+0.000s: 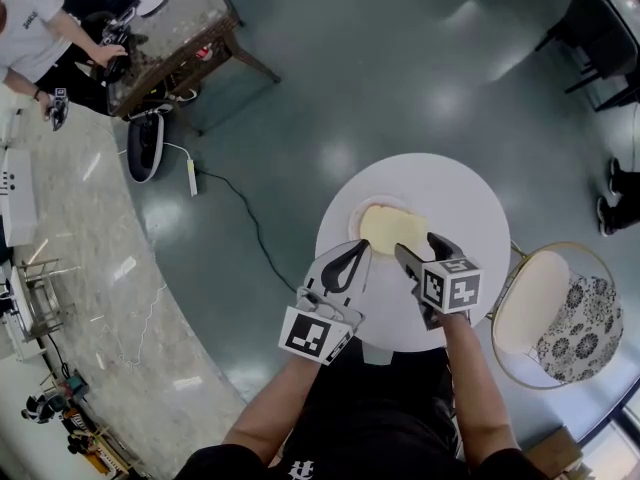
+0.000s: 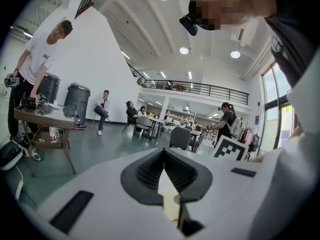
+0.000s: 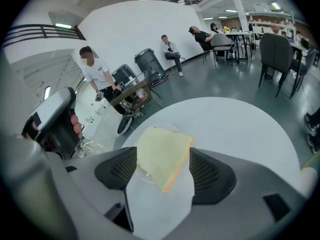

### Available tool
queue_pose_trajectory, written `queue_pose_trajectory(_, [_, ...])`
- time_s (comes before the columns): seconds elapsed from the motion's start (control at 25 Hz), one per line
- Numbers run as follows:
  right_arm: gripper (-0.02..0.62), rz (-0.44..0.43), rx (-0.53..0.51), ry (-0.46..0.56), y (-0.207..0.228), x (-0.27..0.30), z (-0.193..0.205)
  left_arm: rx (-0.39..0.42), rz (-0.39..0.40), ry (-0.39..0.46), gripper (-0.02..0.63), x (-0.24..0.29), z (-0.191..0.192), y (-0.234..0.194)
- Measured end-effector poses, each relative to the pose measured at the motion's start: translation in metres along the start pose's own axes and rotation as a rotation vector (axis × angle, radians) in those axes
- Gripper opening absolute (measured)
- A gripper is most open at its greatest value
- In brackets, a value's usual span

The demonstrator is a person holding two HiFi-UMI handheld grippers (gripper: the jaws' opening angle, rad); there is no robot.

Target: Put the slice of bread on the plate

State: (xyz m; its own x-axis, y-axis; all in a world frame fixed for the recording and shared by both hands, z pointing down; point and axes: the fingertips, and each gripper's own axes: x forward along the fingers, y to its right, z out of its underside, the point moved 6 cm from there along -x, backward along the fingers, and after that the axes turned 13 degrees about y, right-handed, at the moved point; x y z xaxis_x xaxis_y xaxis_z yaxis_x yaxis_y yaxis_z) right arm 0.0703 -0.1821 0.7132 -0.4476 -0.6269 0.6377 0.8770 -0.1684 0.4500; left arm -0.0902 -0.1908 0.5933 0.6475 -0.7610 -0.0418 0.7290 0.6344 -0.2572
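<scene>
A pale yellow slice of bread (image 1: 392,230) lies on a small white plate (image 1: 351,211) at the near left of a round white table (image 1: 455,186). My right gripper (image 1: 418,245) hovers just above the slice's near edge, open. In the right gripper view the bread (image 3: 162,154) shows between the spread jaws of that gripper (image 3: 164,151), untouched by either pad, with the plate's rim (image 3: 141,176) peeking out below it. My left gripper (image 1: 360,248) sits at the plate's near left edge. It is shut, its tips meeting (image 2: 164,153) with nothing between them.
A round chair with a patterned cushion (image 1: 556,314) stands right of the table. A cable (image 1: 236,204) trails over the floor to the left. Farther off are a wicker table (image 1: 180,38), a person (image 1: 30,33) beside it, and a black chair (image 1: 600,33).
</scene>
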Motion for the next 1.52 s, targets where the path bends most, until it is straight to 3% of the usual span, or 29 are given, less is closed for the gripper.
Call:
queue_pose_trajectory(0.24, [0.307,-0.085,0.012,0.114,-0.023,-0.027,-0.033,0.014,0.014,-0.031,0.007,0.000,-0.020,0.017])
queue_pose_trajectory(0.68, [0.301,-0.248,-0.172,0.249,-0.095,-0.107,-0.095,-0.027,-0.028,-0.033,0.008,-0.004,-0.089,0.054])
queue_pose_trajectory(1.16, [0.070,-0.335,-0.279,0.484,-0.150,-0.223,-0.152,-0.006,-0.053,0.011,0.008,-0.029,-0.171,0.114])
queue_pose_trajectory(1.52, [0.037,-0.393,-0.356,0.579,-0.188,-0.278,-0.166,0.004,-0.018,0.090,0.007,-0.046,-0.229,0.152])
